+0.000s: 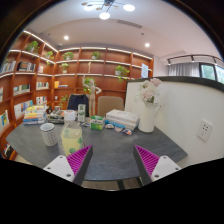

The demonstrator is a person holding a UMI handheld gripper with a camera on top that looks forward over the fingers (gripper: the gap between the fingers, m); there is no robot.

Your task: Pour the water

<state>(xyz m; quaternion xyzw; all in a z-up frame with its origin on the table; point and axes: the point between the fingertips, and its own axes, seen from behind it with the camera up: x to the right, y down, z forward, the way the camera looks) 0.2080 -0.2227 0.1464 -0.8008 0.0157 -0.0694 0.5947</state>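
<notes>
A clear bottle (72, 138) with a yellowish lower part stands upright on the grey worktop (112, 152), just ahead of the claw's left finger; whether it holds water is hard to make out. Left of it, a little farther off, sits a white cup (48, 133). The claw (113, 162) is open, its pink pads (148, 160) spread wide with nothing between them and bare worktop ahead of the gap. Beyond the bottle lie stacked books (35, 114), small boxes (95, 123) too small to read, and a white packet (122, 119). Ahead of the right finger stands a white vase of flowers (149, 105) against a white wall (190, 115) that bounds the worktop on that side. Lit shelves (95, 65) fill the background.
</notes>
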